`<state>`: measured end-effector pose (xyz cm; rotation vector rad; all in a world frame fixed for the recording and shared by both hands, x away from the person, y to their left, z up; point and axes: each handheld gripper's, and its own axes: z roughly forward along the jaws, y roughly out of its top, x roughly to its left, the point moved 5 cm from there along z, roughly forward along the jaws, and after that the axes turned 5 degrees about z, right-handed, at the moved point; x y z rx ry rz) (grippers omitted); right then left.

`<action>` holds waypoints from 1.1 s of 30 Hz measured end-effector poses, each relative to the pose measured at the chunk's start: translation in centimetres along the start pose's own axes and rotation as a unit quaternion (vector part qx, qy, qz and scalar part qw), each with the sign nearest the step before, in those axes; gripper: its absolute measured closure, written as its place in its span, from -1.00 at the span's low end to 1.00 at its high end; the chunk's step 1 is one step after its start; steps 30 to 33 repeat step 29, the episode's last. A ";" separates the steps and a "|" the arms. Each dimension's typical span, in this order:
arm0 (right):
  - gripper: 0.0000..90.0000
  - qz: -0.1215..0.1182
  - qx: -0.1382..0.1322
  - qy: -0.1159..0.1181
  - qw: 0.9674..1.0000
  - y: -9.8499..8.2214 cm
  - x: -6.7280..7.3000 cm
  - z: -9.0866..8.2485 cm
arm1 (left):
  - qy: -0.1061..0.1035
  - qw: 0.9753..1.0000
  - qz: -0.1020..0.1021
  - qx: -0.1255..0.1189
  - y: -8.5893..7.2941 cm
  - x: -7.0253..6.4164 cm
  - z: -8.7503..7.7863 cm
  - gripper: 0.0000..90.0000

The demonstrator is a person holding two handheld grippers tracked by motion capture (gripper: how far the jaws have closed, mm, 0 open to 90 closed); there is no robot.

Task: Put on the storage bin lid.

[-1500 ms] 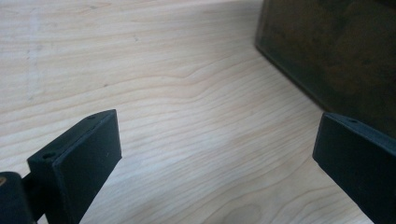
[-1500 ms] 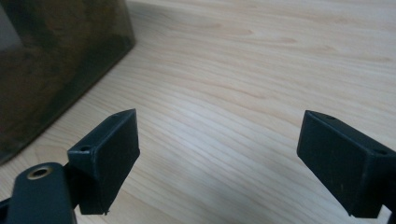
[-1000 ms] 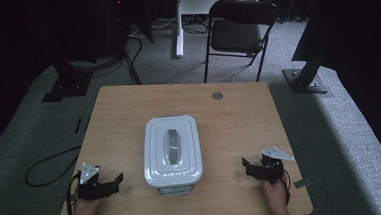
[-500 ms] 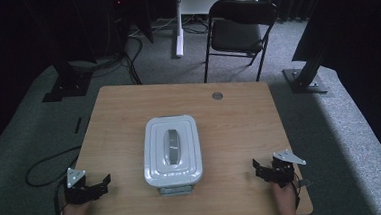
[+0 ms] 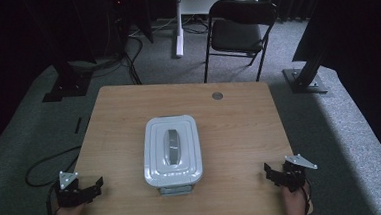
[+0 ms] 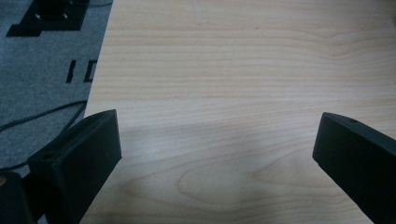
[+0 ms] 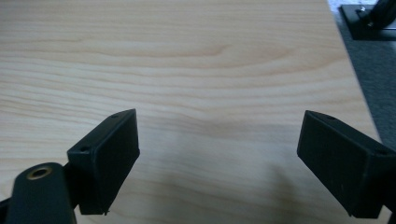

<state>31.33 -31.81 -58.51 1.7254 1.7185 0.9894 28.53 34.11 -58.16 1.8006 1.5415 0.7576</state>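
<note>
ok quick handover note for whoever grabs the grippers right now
Left hand-held gripper: open, empty, at the table's near left corner, partly off the edge.
Right hand-held gripper: open, empty, over the near right edge of the table.
White box: near the middle of the table, towards the near edge, lid on with its grey handle on top; neither gripper touches it.
Done: nothing visible on the box.
Left: likely bring both grippers in to the box and take the lid by the handle or the sides.
</note>
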 end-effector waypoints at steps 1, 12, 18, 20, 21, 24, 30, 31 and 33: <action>-0.73 0.000 0.002 -0.002 1.000 -0.1 -0.2 0.0 | 0.001 1.000 -0.004 0.002 -0.1 0.1 0.0 -0.96; -0.73 -0.005 0.038 -0.043 0.998 -1.1 -1.4 0.2 | 0.012 0.999 0.004 0.050 -0.6 0.1 0.9 -0.96; -0.73 0.000 0.038 -0.048 0.998 -1.0 -1.3 0.3 | 0.023 0.998 0.018 0.057 -0.6 -0.2 1.1 -0.96; -0.73 0.001 0.038 -0.049 0.998 -1.0 -1.4 0.4 | 0.023 0.998 0.019 0.058 -0.6 -0.2 1.0 -0.96; -0.73 0.001 0.038 -0.049 0.998 -1.0 -1.4 0.4 | 0.021 0.998 0.019 0.057 -0.6 -0.2 1.1 -0.96; -0.73 0.002 0.038 -0.049 0.998 -1.0 -1.4 0.4 | 0.017 0.998 0.024 0.057 -0.5 -0.3 1.1 -0.96; -0.73 0.002 0.038 -0.049 0.998 -1.0 -1.4 0.4 | 0.010 0.998 0.029 0.056 -0.5 -0.4 1.2 -0.96; -0.73 0.002 0.038 -0.049 0.998 -1.0 -1.4 0.4 | 0.010 0.998 0.029 0.056 -0.5 -0.4 1.2 -0.96; -0.73 0.002 0.038 -0.049 0.998 -1.0 -1.4 0.4 | 0.010 0.998 0.029 0.056 -0.5 -0.4 1.2 -0.96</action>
